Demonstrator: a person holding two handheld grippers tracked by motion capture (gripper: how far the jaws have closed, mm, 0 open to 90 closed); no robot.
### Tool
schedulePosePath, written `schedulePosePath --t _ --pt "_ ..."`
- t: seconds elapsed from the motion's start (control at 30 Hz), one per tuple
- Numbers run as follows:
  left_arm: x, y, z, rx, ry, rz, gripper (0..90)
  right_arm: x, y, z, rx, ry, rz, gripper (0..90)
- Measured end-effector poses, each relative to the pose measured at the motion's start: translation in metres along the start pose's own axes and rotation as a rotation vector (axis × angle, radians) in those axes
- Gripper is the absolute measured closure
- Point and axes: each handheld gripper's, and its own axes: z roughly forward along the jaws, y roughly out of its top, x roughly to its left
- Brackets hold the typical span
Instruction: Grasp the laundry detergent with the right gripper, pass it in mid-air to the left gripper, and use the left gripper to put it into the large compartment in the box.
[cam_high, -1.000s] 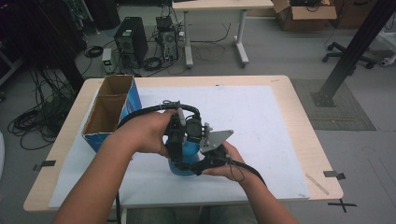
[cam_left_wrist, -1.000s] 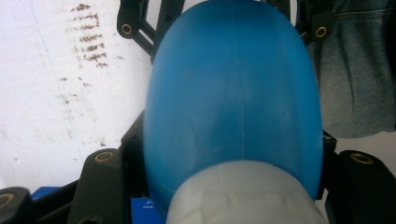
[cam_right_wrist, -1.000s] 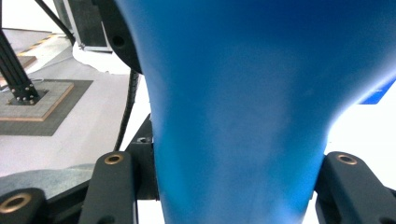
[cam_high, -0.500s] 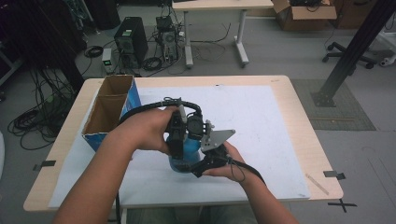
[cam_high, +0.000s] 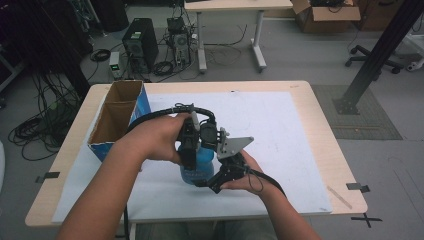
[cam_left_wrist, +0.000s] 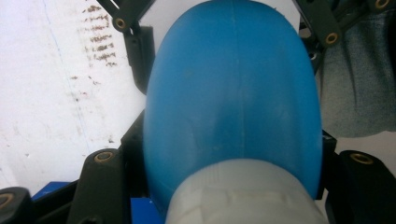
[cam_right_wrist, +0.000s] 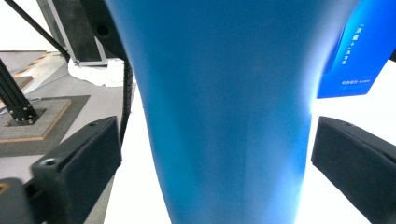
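The blue bottle (cam_high: 200, 167) stands on the white sheet (cam_high: 280, 130), near the front edge of the table (cam_high: 320, 100) and near its middle. It looks like smooth, stiff plastic, likely light and a little slippery; the narrower waist seems the safest hold. The right tongs (cam_high: 216, 175) stand wide, jaws either side of the bottle's body, apart from it. The left tongs (cam_high: 189, 152) flank its white-capped neck; whether they grip I cannot tell. Beyond the bottle and to its left sits a cardboard box (cam_high: 117, 117).
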Motion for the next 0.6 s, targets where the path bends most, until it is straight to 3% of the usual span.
schedulePosePath --t 0.3,0.5,0.6 --pt "0.001 -0.003 -0.004 -0.016 -0.011 -0.005 39.2 -0.002 0.001 -0.014 0.009 -0.021 0.008 0.5" --pt "0.002 -0.009 -0.01 -0.017 -0.003 -0.014 39.2 -0.004 0.004 -0.039 0.008 -0.005 0.029 0.5" --pt "0.004 -0.013 -0.013 -0.021 -0.006 -0.038 39.1 -0.004 0.008 -0.055 -0.002 -0.007 0.028 0.4"
